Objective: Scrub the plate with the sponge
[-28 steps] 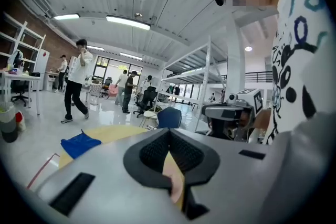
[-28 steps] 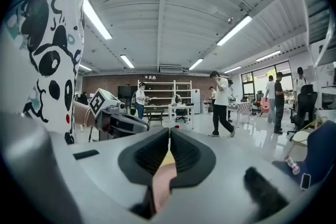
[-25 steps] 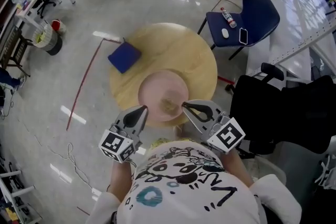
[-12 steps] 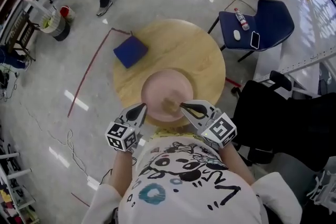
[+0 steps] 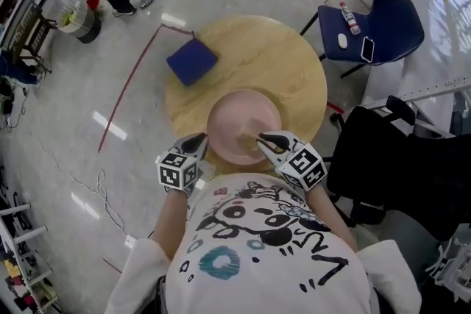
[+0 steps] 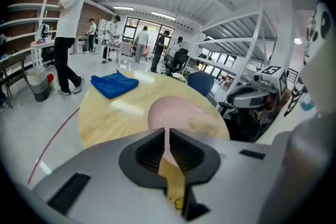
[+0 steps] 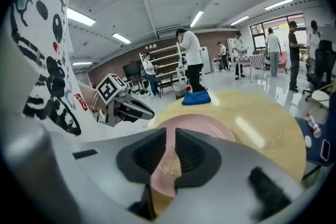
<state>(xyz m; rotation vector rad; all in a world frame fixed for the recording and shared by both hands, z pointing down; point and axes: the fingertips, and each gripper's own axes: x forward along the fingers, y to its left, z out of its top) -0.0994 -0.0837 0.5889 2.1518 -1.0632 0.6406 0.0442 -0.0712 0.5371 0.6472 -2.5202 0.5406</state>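
Plate on table, blue cloth near

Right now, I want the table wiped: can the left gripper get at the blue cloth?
Probably yes: only bare table lies between the left gripper and the blue cloth; the plate sits aside.

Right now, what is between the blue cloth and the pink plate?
Nothing but bare wooden table lies between the blue cloth and the pink plate; the head view shows it.
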